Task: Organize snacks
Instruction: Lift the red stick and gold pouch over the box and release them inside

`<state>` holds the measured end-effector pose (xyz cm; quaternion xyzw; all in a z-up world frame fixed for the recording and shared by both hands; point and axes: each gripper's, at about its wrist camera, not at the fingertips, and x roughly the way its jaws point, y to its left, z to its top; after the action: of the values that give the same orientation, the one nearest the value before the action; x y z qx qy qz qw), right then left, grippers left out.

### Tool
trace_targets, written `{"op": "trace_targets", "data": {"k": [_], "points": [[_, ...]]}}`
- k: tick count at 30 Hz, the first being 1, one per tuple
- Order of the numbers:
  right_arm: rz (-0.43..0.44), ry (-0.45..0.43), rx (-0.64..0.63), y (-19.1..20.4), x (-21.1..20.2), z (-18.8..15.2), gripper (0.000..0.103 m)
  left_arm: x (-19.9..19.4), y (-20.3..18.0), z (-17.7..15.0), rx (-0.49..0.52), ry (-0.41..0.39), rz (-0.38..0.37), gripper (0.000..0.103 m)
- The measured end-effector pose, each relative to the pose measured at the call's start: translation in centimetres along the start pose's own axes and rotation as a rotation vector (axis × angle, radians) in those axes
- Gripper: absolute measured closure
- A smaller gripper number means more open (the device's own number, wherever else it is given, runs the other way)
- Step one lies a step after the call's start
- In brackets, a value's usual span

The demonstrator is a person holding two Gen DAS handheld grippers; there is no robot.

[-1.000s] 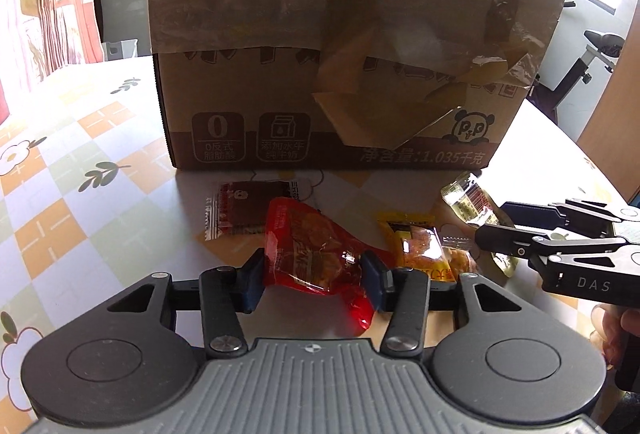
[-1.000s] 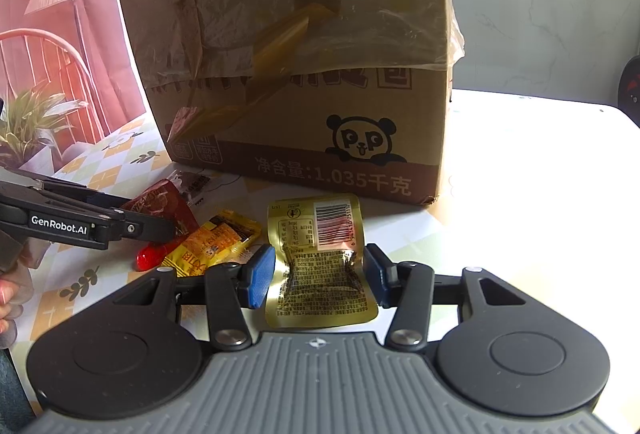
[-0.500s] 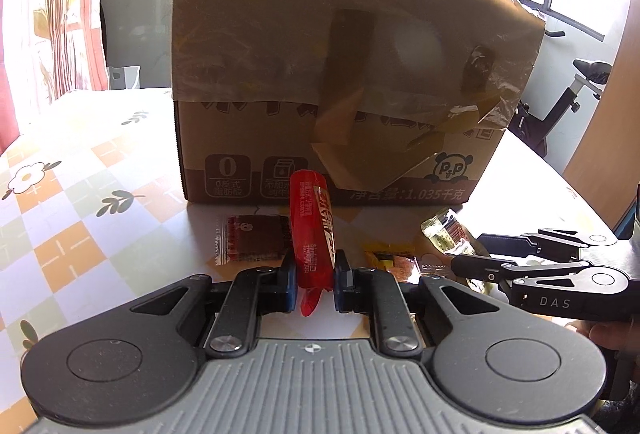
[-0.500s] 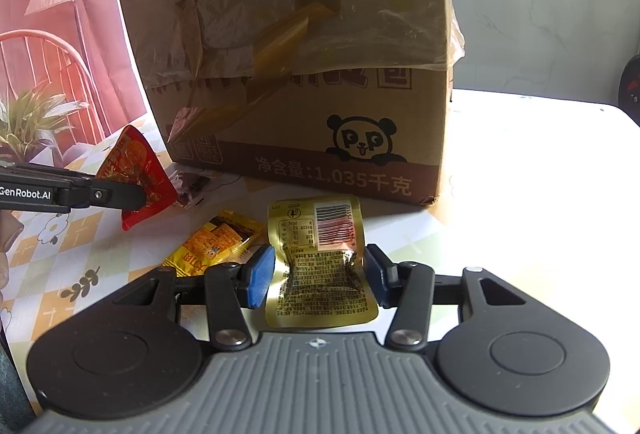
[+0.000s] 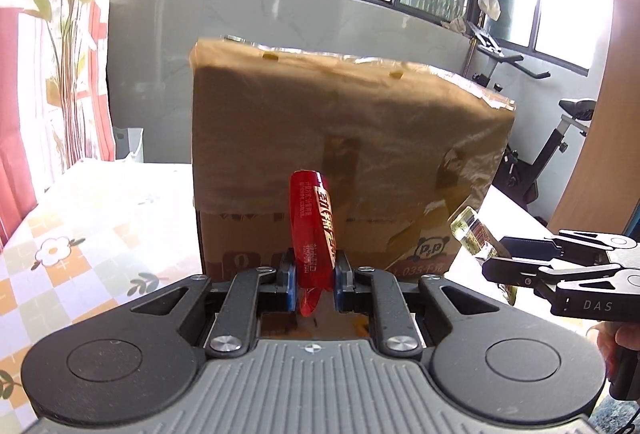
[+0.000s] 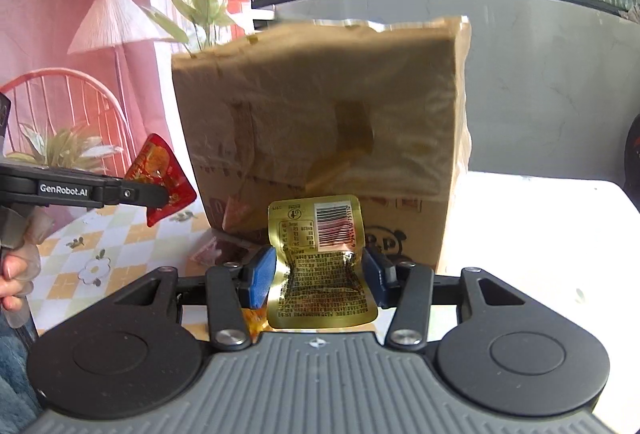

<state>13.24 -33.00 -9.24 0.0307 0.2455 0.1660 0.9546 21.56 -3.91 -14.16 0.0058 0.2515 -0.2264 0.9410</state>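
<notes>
- L hand-held gripper [image 5: 314,280]: jaws narrow, blue pads clamped on red snack packet [image 5: 313,228]. Packet stands upright betw. pads, squeezed edge-on, top end up in front of the box face, tail hanging below the pads. Held clear of the tabletop.
- Same red snack packet in R wrist view [image 6: 162,178]: sticks up and down past the tip of the L gripper arm [image 6: 100,190], left of the box.
- R hand-held gripper [image 6: 318,274]: jaws part-way apart, pads pressing both side edges of gold snack packet [image 6: 322,262]. Packet buckled betw. pads, barcode panel on top half, small print below. Lifted off the tabletop.
- Gold snack packet in L wrist view [image 5: 474,234]: only an end shows, tilted, poking past the R gripper fingers [image 5: 516,266].
- Cardboard box [image 5: 352,162]: brown, tall, taped w/ clear film over upper part, panda logo low on front. Stands on tabletop right behind both held packets.
- Tabletop [image 5: 88,234]: cloth w/ orange/green check and flower print on left; plain white on right.
- Loose packets on tabletop: dark red-brown one [image 6: 224,252] at box foot, orange one [image 6: 254,318] partly hidden under R gripper body.
- Person's hand [image 6: 18,274]: at left edge of R wrist view, fingers wrapped on L gripper handle.
- Backgr.: windows, plant, lamp, red chair, exercise bike.
</notes>
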Motion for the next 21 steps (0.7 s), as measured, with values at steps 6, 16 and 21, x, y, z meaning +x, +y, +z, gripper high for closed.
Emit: {"op": "trace_targets", "data": {"k": [6, 16, 21], "points": [[0.082, -0.163, -0.012, 1.1, -2.4, 6.1, 0.053, -2.2, -0.8, 5.6, 0.029, -0.14, -0.056, 0.085], [0.032, -0.184, -0.081, -1.1, 1.9, 15.5, 0.053, 1.9, -2.8, 13.8, 0.017, -0.19, -0.089, 0.085], [-0.041, -0.087, -0.076, -2.9, 6.5, 16.5, 0.052, 6.6, -3.3, 14.9, 0.02, -0.113, -0.05, 0.084]]}}
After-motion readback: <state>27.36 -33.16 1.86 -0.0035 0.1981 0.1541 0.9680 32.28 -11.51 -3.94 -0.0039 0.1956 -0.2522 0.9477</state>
